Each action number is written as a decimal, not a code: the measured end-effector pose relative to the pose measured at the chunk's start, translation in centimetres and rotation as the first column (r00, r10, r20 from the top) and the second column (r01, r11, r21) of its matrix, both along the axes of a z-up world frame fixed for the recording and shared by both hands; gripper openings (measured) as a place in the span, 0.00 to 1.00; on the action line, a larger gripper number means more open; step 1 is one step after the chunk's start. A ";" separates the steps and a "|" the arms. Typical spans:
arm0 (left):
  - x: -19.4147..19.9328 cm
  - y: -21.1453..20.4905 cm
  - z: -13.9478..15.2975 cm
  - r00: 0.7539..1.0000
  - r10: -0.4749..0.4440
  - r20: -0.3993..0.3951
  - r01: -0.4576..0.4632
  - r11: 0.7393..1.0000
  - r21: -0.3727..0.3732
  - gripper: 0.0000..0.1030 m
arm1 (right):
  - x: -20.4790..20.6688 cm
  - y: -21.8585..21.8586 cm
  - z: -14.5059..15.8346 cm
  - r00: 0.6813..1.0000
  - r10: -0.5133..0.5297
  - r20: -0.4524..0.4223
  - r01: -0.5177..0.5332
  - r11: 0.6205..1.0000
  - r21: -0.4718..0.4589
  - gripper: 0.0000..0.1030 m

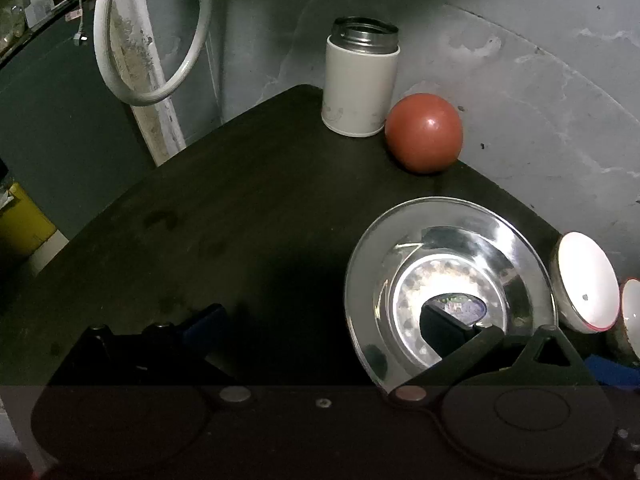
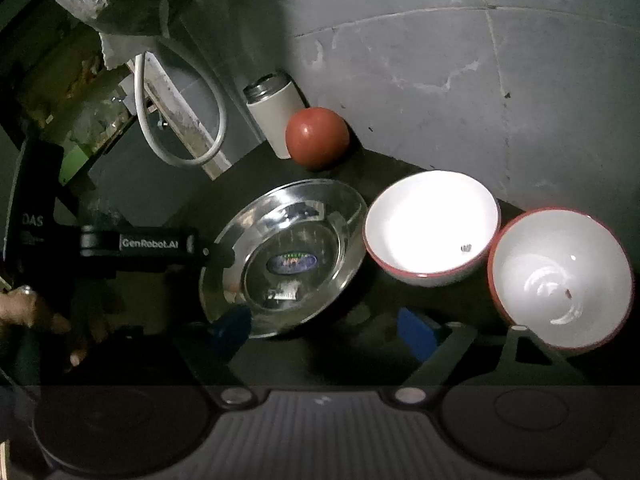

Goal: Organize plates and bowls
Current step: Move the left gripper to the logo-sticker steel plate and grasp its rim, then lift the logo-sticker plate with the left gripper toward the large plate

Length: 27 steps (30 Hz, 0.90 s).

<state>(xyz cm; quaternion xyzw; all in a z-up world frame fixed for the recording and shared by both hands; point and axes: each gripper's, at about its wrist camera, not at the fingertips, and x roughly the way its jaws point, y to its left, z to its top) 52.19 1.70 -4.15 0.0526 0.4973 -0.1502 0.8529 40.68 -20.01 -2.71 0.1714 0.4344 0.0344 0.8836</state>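
Left gripper is spread wide, one finger seen over the steel plate on the dark worktop. Right gripper is likewise held wide, empty, before the plate. Two red-rimmed white bowls are set side by side right of the plate; a red ball is seen beside a white canister.

Both wrist views look down close over the dark counter toward the far wall, sharing the steel plate, left view nearer.
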 end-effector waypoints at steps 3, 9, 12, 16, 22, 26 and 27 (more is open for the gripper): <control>0.1 -0.2 0.0 1.000 -0.007 0.008 0.007 1.000 -0.004 0.97 | 0.3 0.1 -0.1 1.000 0.004 -0.003 -0.004 1.000 0.005 0.77; 0.5 -0.6 0.1 1.000 -0.024 0.018 0.024 1.000 -0.002 0.92 | 0.8 0.5 -0.5 1.000 0.005 -0.010 -0.005 1.000 0.010 0.66; 0.6 -0.8 -0.1 0.999 -0.031 0.021 0.031 1.000 0.000 0.85 | 1.1 0.7 -0.7 1.000 0.006 -0.017 -0.006 1.000 0.005 0.61; 0.7 -0.9 -0.3 0.999 -0.031 0.012 0.031 0.999 -0.007 0.65 | 1.4 0.9 -1.0 1.000 0.005 -0.021 -0.005 1.000 -0.003 0.56; 0.8 -0.8 -0.7 0.999 -0.033 -0.005 0.033 0.999 -0.028 0.48 | 1.6 1.0 -1.3 1.000 -0.002 -0.027 0.001 1.000 -0.019 0.48; 0.9 -0.8 -0.7 0.999 -0.038 -0.014 0.037 0.999 -0.040 0.42 | 1.6 0.9 -1.4 1.000 -0.002 -0.025 0.002 1.000 -0.027 0.42; 0.9 -0.8 -0.7 0.999 -0.041 -0.014 0.040 0.998 -0.043 0.39 | 1.6 0.9 -1.4 1.000 -0.001 -0.025 0.001 1.000 -0.025 0.39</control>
